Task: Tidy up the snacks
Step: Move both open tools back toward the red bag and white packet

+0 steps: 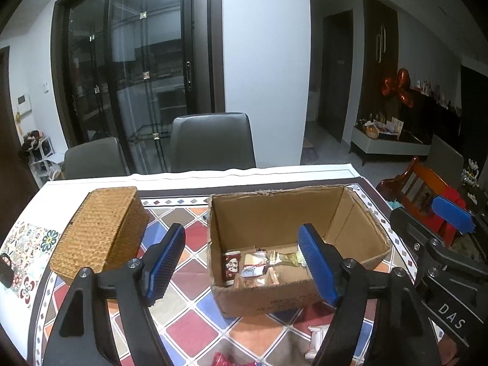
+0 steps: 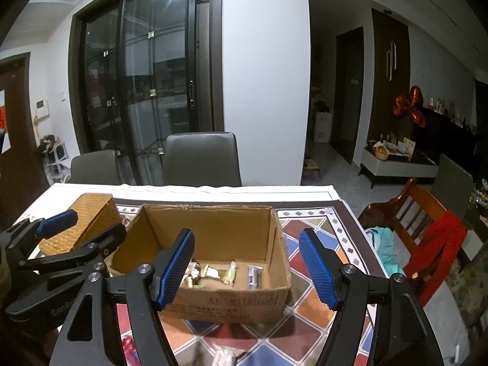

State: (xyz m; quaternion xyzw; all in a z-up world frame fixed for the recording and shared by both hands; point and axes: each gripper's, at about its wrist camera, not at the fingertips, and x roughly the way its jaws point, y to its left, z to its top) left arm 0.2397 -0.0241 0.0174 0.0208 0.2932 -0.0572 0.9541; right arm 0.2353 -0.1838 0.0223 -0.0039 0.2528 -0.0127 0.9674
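Observation:
An open cardboard box (image 1: 274, 210) (image 2: 210, 222) stands on the patterned tablecloth. Several wrapped snacks (image 1: 259, 263) (image 2: 218, 273) lie on its floor. My left gripper (image 1: 241, 262) hovers in front of the box, open, nothing between its blue pads. My right gripper (image 2: 247, 270) also hangs open and empty over the box's near wall. A white packet (image 1: 317, 338) (image 2: 224, 357) and a red packet (image 1: 222, 360) (image 2: 129, 346) lie on the cloth near the front edge, below the grippers. The right gripper (image 1: 451, 213) shows at the far right in the left wrist view.
A closed wicker box (image 1: 100, 231) (image 2: 82, 219) sits left of the cardboard box. Two grey chairs (image 1: 210, 141) (image 2: 201, 158) stand behind the table. A red wooden chair (image 2: 424, 228) with cloth on it stands off the table's right edge.

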